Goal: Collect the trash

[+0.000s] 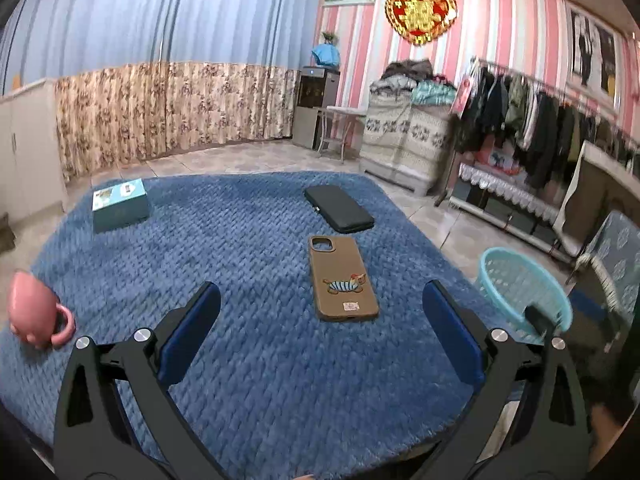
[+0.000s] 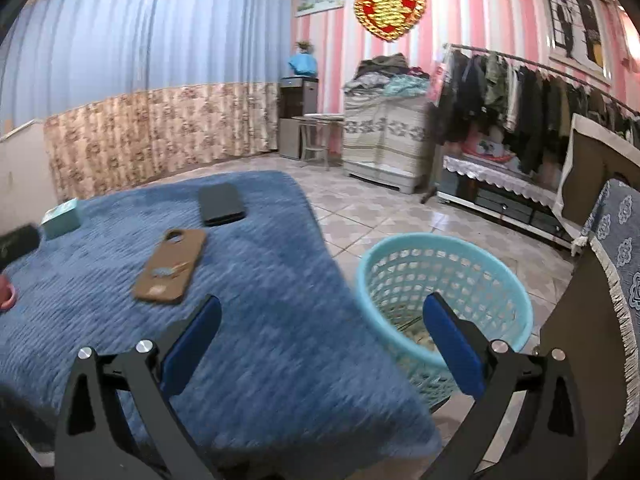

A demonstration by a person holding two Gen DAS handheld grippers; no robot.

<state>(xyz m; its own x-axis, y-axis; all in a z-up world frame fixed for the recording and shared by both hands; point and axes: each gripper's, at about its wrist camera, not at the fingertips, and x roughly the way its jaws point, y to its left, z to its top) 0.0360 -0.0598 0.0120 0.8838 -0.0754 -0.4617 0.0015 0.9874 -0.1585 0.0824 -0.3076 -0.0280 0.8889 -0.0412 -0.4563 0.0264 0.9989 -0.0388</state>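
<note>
The left claw [image 1: 320,332] hangs wide apart with nothing between its blue-padded fingers [image 1: 192,332], poised over the knitted blue blanket covering the table [image 1: 240,380], a ready stance rather than a grasp. Just ahead of it lies a brown phone case with a striped cartoon figure [image 1: 343,280], flat and face down, and beyond that a black rectangular wallet-like case [image 1: 339,209], the two near each other but apart. Out at the far left corner sits a teal cardboard box [image 1: 119,210], and at the left edge a pink ceramic mug [image 1: 34,310] with its handle turned this way. Over to the right claw [image 2: 320,336]: also spread wide and empty, and look where it sits, astride the blanket's edge with one finger over the light blue plastic mesh basket [image 2: 448,300] on the tiled floor [image 2: 380,216]. That basket stands just beside the table, handy for drops, and pale scraps show at its bottom, so I judge trash is already inside. No obvious loose litter shows on the blanket; which remaining item counts as trash, I can't tell.
</note>
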